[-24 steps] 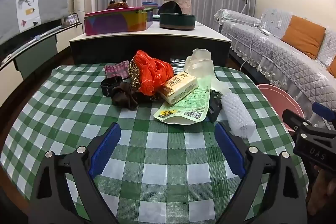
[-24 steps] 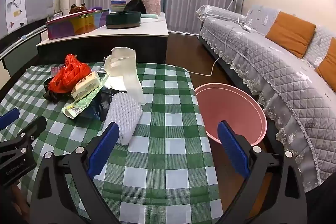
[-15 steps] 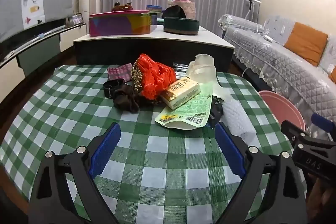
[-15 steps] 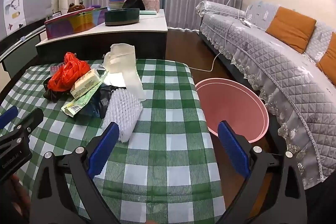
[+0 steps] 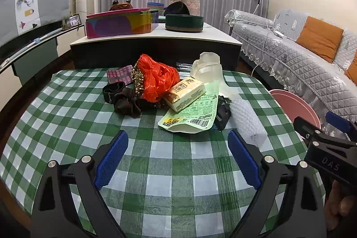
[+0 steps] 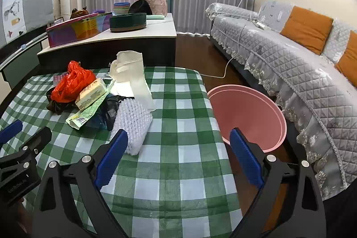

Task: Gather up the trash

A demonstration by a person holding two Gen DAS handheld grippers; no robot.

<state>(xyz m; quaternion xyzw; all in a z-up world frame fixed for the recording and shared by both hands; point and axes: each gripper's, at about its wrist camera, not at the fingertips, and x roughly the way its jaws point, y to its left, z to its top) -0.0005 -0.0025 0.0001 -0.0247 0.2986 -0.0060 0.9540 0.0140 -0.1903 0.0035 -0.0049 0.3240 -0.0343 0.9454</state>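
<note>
Green-and-white checked cloth point(image 5: 73, 117) fills most of my left wrist view, and my left gripper point(image 5: 177, 156) hangs over its bare lower middle with the blue pads spread wide and nothing between them. Above it, at frame centre, lies the trash heap: an orange plastic bag point(image 5: 157, 79) crumpled at the top, a yellow tissue pack point(image 5: 185, 93) leaning on a pale green pouch point(image 5: 193, 114) with a barcode, a dark brown scrunchie point(image 5: 127, 104) and a black band point(image 5: 111, 90) to the left, a black wrapper point(image 5: 223, 110) and a white foam net sleeve point(image 5: 248, 123) to the right, and a translucent plastic bag point(image 5: 208, 69) standing behind. At the right edge my right gripper's black body shows, with a rim of the pink basin point(image 5: 294, 104) past the table edge. In my right wrist view, my right gripper point(image 6: 178, 153) hovers released near the table's right side, its left pad just in front of the foam net sleeve point(image 6: 133, 122), its right pad in front of the pink basin point(image 6: 247, 113), which sits on the floor beside the table at centre right. The heap sits left of centre: orange bag point(image 6: 73, 84), tissue pack point(image 6: 91, 93), pouch point(image 6: 86, 113). A grey quilted sofa point(image 6: 279, 59) with orange cushions runs along the right.
</note>
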